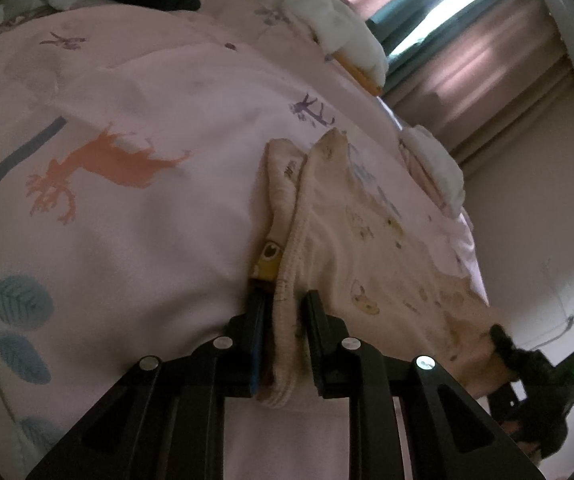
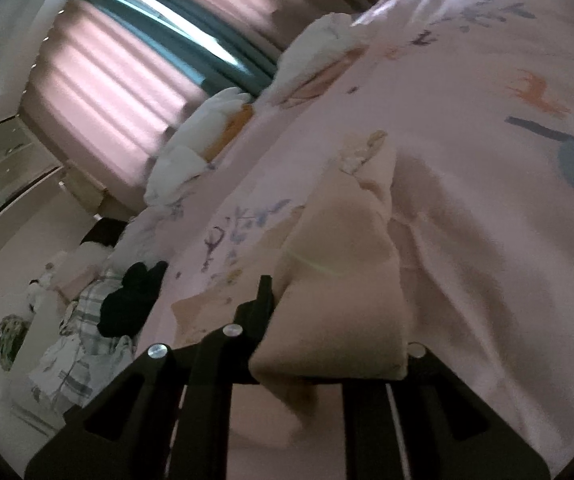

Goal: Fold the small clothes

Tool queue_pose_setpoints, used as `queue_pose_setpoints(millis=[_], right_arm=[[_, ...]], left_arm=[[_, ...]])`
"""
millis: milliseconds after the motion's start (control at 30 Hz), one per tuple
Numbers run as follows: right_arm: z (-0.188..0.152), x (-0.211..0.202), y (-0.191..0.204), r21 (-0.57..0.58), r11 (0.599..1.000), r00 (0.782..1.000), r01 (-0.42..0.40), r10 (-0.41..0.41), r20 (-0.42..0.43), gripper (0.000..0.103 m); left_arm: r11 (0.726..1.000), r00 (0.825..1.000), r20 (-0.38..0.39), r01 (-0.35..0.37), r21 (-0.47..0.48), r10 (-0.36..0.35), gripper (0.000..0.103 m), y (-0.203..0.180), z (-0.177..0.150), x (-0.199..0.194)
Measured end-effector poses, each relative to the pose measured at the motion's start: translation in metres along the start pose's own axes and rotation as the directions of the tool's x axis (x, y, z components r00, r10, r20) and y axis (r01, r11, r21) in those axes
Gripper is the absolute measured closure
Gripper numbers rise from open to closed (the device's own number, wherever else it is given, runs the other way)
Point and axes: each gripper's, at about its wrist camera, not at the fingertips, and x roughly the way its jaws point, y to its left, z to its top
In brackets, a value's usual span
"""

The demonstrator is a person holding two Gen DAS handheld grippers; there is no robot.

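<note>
Cream cotton garment (image 1: 371,248): a small printed piece of clothing with a ribbed edge, which I see lying on the bed and reaching from my left tool toward the far right edge of the mattress.
Left hand-held gripper (image 1: 285,300): tilted downward over the bed; its two black fingers stand close together and pinch the ribbed hem of the garment between them.
Yellow patch (image 1: 267,258): a small label with a dark eye shape, on the folded edge just beyond the left finger.
Right hand-held gripper (image 2: 327,292): angled down, less steeply; only the left finger (image 2: 263,296) shows, the other is hidden under draped cloth. I read it as clamped on a bunched fold of the same garment (image 2: 343,264), which hangs over the tool.
Other view of it: from the left camera I see the right tool (image 1: 535,364) low at the near right, at the garment's far corner.
Bed cover (image 1: 127,208): pink, printed with an orange deer (image 1: 99,164) and blue leaves.
Dark clothing (image 2: 131,300): a black heap on the bed at the left.
Curtains (image 2: 119,92): pink, far behind the bed.
</note>
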Motion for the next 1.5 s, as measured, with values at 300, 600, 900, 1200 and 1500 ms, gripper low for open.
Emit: queue_pose_setpoints(millis=[300, 600, 900, 1200, 1500], right_arm=[[-0.026, 0.037, 0.052, -0.068, 0.984, 0.98, -0.164, 0.155, -0.124, 0.093], [-0.101, 0.101, 0.097, -0.159, 0.957, 0.904, -0.244, 0.165, -0.395, 0.095], [-0.1, 0.098, 0.113, -0.081, 0.941, 0.881, -0.328, 0.274, -0.386, 0.095], [-0.143, 0.103, 0.106, -0.16, 0.931, 0.837, -0.33, 0.209, -0.506, 0.097], [-0.142, 0.09, 0.122, -0.376, 0.874, 0.832, -0.308, 0.055, -0.552, 0.087]], left_arm=[[0.999, 1.0, -0.016, 0.012, -0.04, -0.013, 0.083, 0.002, 0.003, 0.001], [0.999, 1.0, -0.016, 0.009, -0.038, -0.01, 0.083, 0.0, 0.003, 0.001], [0.995, 0.999, -0.016, 0.029, -0.091, -0.031, 0.083, 0.006, 0.004, -0.002], [0.988, 0.997, 0.064, -0.034, -0.151, 0.044, 0.083, 0.025, 0.012, -0.021], [0.99, 0.996, 0.065, -0.056, -0.127, 0.065, 0.083, 0.025, 0.014, -0.018]])
